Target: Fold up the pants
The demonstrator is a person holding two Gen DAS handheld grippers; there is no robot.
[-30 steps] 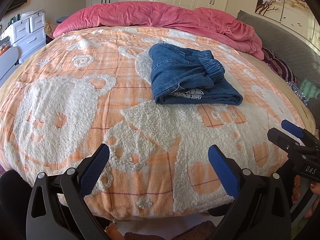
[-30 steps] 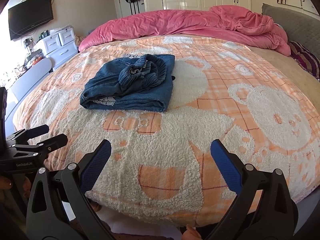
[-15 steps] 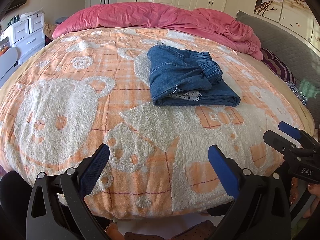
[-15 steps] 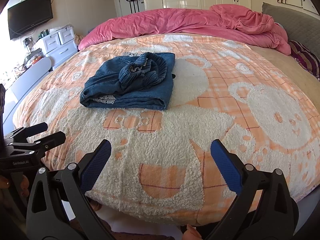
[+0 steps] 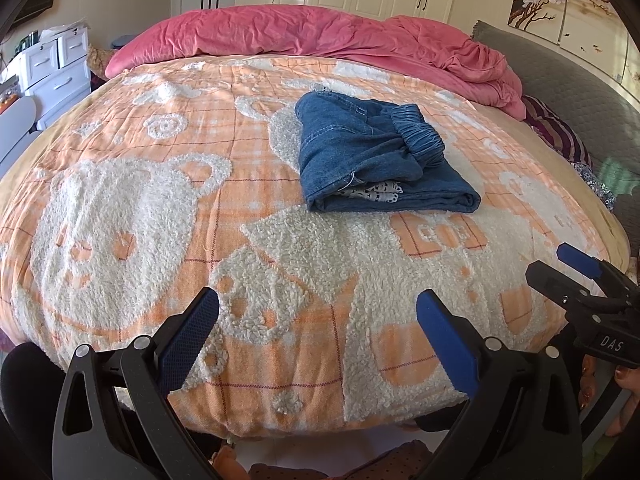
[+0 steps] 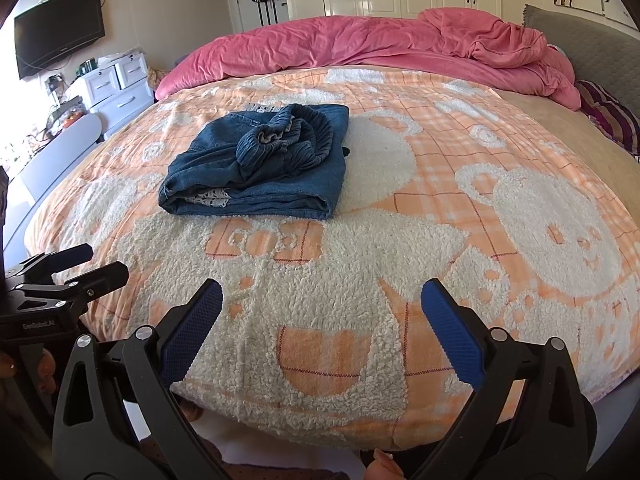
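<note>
- Pants (image 5: 380, 160): blue denim, folded in a thick bundle on the bed blanket (image 5: 160, 208), elastic waistband bunched on top
- Handling: likely soft, limp, fairly weighty; layers may slide apart; best taken at the thick folded edge
- Left tool (image 5: 316, 332): spread, empty, well short of pants
- Right tool (image 6: 320, 320): spread, empty

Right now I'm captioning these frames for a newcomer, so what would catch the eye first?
The folded blue denim pants lie in a bundle mid-bed on the fluffy orange-and-white bear-pattern blanket, with white lace showing at the near edge. Behind them, a crumpled pink duvet is heaped along the far side. Both the left gripper and the right gripper sit open at the near edge, empty.
</note>
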